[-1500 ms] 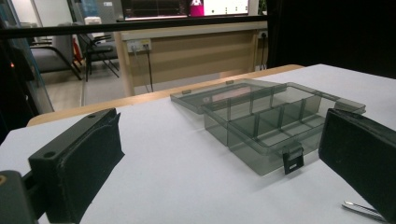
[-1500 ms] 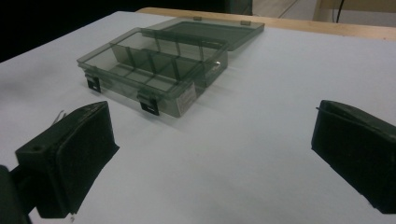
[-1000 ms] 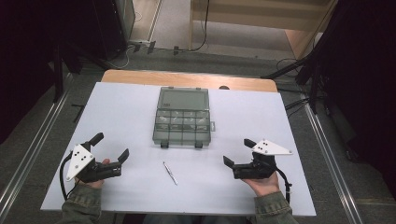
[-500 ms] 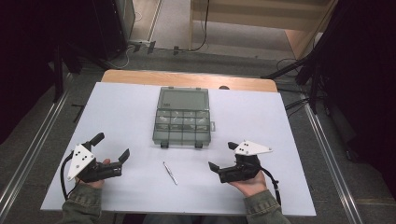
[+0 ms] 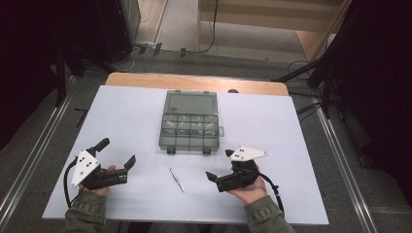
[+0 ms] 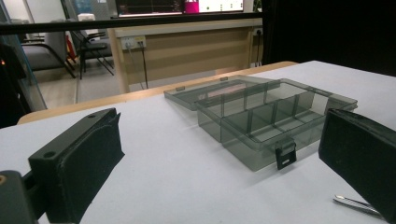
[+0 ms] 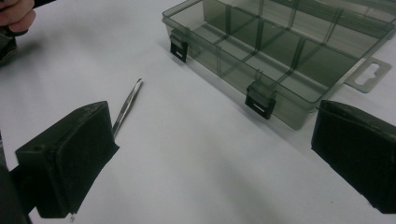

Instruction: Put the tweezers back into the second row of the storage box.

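A smoky transparent compartment box [image 5: 189, 131] lies in the middle of the white table [image 5: 291, 126] with its lid [image 5: 190, 102] folded open at the far side. Thin metal tweezers [image 5: 177, 179] lie on the table in front of the box. My left gripper [image 5: 116, 153] rests open at the near left, pointing right toward the box [image 6: 271, 121]; the tweezers' tip [image 6: 357, 204] shows by its right jaw. My right gripper [image 5: 219, 164] stands open just right of the tweezers [image 7: 127, 105], which lie partly behind its left jaw. Nothing sits between either pair of jaws.
The box's compartments [image 7: 280, 51] look empty, and two black latches [image 7: 259, 100] hang on its front wall. The other hand [image 7: 16, 14] shows at the top left of the right gripper view. A wooden strip [image 5: 194, 82] edges the table's far side; floor and cables lie beyond.
My right gripper has moved left along the near edge, from the right side to just beside the tweezers, turning to point left. The left gripper has hardly moved.
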`<act>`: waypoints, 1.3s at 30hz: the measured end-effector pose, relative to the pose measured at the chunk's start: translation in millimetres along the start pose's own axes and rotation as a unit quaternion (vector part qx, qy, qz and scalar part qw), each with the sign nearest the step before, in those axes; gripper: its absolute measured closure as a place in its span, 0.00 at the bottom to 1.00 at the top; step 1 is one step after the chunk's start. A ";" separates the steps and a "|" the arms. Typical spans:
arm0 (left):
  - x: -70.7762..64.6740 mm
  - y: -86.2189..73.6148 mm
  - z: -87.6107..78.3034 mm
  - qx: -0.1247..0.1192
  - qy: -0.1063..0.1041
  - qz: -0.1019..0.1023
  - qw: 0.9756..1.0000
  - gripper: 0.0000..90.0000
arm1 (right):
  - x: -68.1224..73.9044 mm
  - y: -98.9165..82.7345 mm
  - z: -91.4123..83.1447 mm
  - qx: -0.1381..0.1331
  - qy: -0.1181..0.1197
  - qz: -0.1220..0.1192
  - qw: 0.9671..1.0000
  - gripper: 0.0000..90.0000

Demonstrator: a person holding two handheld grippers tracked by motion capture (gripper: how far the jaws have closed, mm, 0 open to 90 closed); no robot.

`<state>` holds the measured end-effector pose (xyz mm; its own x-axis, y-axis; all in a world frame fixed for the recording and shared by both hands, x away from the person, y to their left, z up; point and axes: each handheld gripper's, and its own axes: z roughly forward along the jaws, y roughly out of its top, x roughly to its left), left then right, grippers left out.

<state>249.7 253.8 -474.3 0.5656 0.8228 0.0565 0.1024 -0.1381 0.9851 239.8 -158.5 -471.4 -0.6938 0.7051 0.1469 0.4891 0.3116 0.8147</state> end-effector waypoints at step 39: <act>1.2 0.3 -0.9 -0.004 0.001 -0.004 1.000 0.00 | 38.2 19.2 51.5 0.086 0.066 -0.038 0.993 0.00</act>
<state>249.7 255.3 -473.8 0.5635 0.8246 0.0492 0.1010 -0.1278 0.9866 249.8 -92.8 -479.1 -0.7898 0.5894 0.1698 0.5081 0.4736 0.7194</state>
